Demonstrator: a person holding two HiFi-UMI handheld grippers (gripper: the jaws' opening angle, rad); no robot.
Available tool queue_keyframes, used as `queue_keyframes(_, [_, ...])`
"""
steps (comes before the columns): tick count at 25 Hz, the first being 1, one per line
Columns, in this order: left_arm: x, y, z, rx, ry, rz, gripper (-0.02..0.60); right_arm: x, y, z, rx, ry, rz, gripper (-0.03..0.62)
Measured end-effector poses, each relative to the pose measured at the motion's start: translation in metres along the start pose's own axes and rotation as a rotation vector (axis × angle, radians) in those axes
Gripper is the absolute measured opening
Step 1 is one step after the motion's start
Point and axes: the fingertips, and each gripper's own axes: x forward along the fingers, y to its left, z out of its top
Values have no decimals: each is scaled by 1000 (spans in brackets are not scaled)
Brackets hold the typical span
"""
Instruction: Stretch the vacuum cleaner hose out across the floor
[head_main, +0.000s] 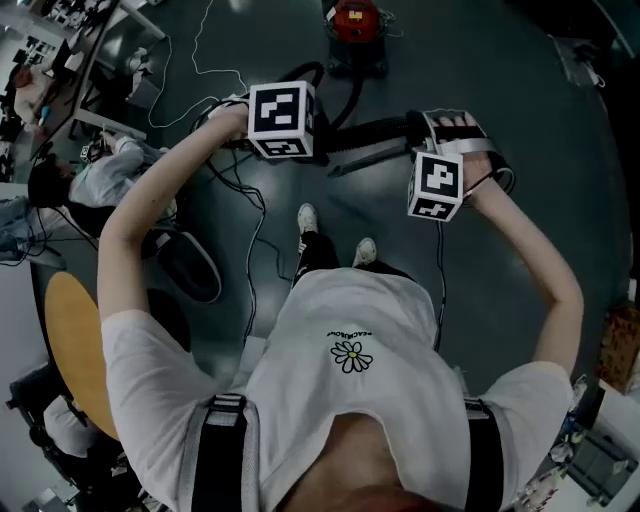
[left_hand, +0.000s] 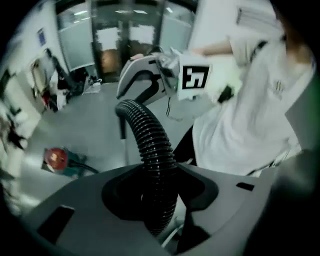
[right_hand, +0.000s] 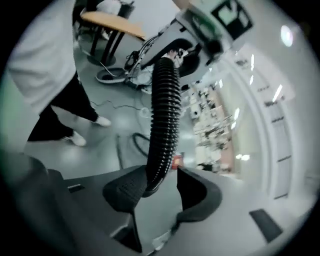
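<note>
The left gripper (left_hand: 160, 187) is clamping the black ribbed plastic hose (left_hand: 150, 145); the right gripper (right_hand: 161, 184) is sitting part-open around it, touching one side. It is hanging lifted between them — stretching seemingly just starting.

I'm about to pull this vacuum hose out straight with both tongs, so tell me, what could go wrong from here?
1. In the right gripper view the hose touches only one pad of the right tongs, with a gap at the other; it may slip out under a pull.
2. The left tongs are shut on it, so a hard tug could drag the red vacuum cleaner.
3. Thin cables lie by the shoes; likely snag or trip.
</note>
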Motion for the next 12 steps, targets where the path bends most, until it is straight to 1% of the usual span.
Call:
queue_keyframes(1, [-3,-13,7,-123,-146,-85,169,-6,-26,-1,-23,-40,-157,202])
queue_keyframes(2, [-12,-25,21,-224,-307,-168,169,-17,-53,1,-12,-82,-300,202])
queue_keyframes(3, [-25,-40,40,-300,-469,-252,169,-35,-80,5,37,-132,-438,202])
queue_keyframes(4, [-43,-58,61,-344,-615,-336,169,-62,-110,11,126,-203,-591,202])
queue_keyframes(5, [-61,-79,83,-352,-727,-409,169,-99,-143,18,253,-310,-761,160])
queue_keyframes(6, [-75,-102,104,-324,-794,-459,170,-142,-177,24,401,-446,-914,12])
queue_keyframes(7, [-85,-125,124,-275,-829,-484,171,-182,-208,29,558,-583,-999,12])
queue_keyframes(8, [-92,-145,140,-233,-863,-498,173,-214,-235,34,703,-699,-1006,12])
queue_keyframes(9, [-99,-159,152,-218,-923,-515,173,-239,-256,39,804,-794,-970,12])
queue_keyframes(10, [-105,-170,159,-227,-1011,-534,173,-261,-268,43,862,-878,-929,12])
queue_keyframes(11, [-109,-180,160,-238,-1105,-547,173,-280,-269,43,909,-952,-894,12])
queue_keyframes(12, [-109,-196,159,-233,-1182,-553,173,-296,-257,39,970,-1012,-860,12])
